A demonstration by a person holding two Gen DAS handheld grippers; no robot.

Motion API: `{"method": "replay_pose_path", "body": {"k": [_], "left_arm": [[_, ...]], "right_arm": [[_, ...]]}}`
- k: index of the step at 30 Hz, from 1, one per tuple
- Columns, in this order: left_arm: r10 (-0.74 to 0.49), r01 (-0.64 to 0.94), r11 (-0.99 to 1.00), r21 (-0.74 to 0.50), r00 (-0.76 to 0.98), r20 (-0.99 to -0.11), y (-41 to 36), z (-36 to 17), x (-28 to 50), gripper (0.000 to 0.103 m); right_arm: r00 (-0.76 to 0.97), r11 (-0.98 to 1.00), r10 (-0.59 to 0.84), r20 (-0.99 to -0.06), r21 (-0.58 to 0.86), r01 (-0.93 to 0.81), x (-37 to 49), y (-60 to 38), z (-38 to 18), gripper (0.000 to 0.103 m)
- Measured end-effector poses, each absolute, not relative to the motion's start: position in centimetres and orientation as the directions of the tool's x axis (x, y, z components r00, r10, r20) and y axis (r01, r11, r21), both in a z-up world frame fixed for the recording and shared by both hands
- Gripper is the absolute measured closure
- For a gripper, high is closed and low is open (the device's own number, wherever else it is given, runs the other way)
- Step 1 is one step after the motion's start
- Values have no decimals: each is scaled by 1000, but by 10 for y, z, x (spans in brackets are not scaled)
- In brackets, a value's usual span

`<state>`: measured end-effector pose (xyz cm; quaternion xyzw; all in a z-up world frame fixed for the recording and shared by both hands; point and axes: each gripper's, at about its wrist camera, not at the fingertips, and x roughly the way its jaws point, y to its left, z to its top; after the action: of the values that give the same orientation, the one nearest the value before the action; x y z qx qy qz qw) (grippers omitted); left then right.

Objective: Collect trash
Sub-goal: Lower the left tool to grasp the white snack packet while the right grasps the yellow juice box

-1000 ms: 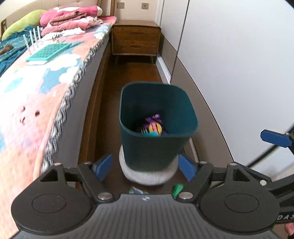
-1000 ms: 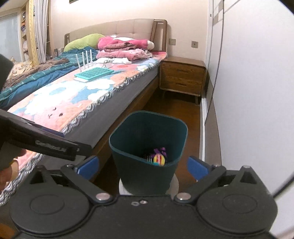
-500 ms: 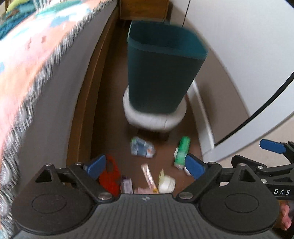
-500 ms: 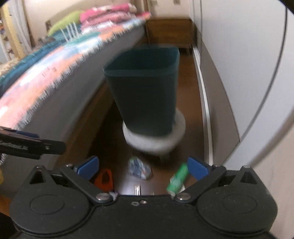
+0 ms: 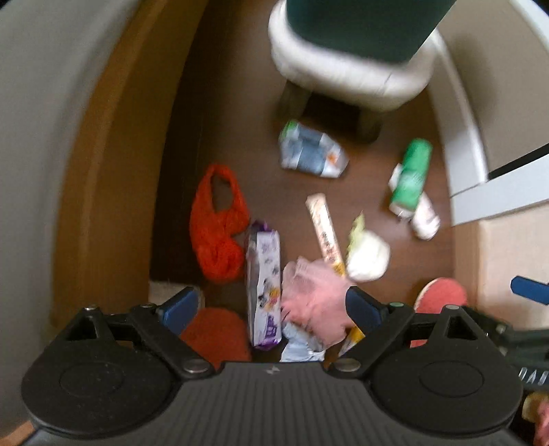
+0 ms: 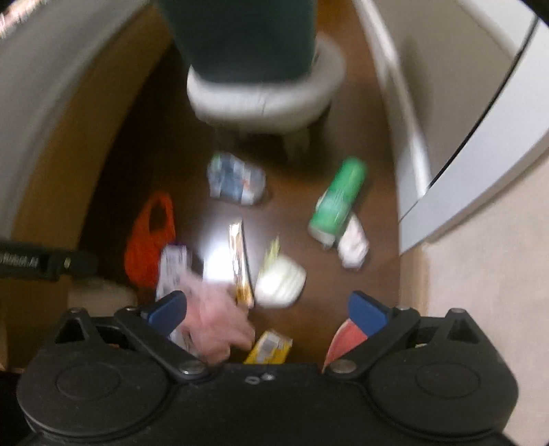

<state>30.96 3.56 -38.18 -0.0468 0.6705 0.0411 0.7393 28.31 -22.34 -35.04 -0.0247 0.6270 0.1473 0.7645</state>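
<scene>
Down here both my grippers hang with jaws spread wide, nothing between them: left gripper, right gripper. Left to right across the floor lie the orange bag, purple packet, crumpled pink wrapper, long beige wrapper and green bottle, probably scattered for collecting. The teal bin sits at the frame's top on a white stool. Blur makes every label unreadable.

Pretty sure I'm in a bedroom at home: dark wood floor, the bed's side running along at 9 o'clock, pale wardrobe doors at 3 o'clock, and a little white padded stool up at 12 with a green bin on it.
</scene>
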Motion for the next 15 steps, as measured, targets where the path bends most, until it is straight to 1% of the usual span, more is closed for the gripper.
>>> {"method": "replay_pose_path", "body": {"k": [3,7,11,15], "left_arm": [[-29,-152,988,-32,21,-999,42,-420,320,9],[-28,-166,986,-17,-63,-998,50,-467,331,9],[-9,-190,982,21,-158,-987,57,-517,340,10],[-37,-221,975,6,-188,-982,63,-549,346,10]], "right_arm": [[109,941,168,-980,126,-314,278,-209,-387,3],[8,930,118,-993,107,-351,267,-196,-439,9],[-70,930,93,-993,112,-349,259,-189,-479,13],[-113,938,117,-987,147,-313,257,-188,-503,13]]}}
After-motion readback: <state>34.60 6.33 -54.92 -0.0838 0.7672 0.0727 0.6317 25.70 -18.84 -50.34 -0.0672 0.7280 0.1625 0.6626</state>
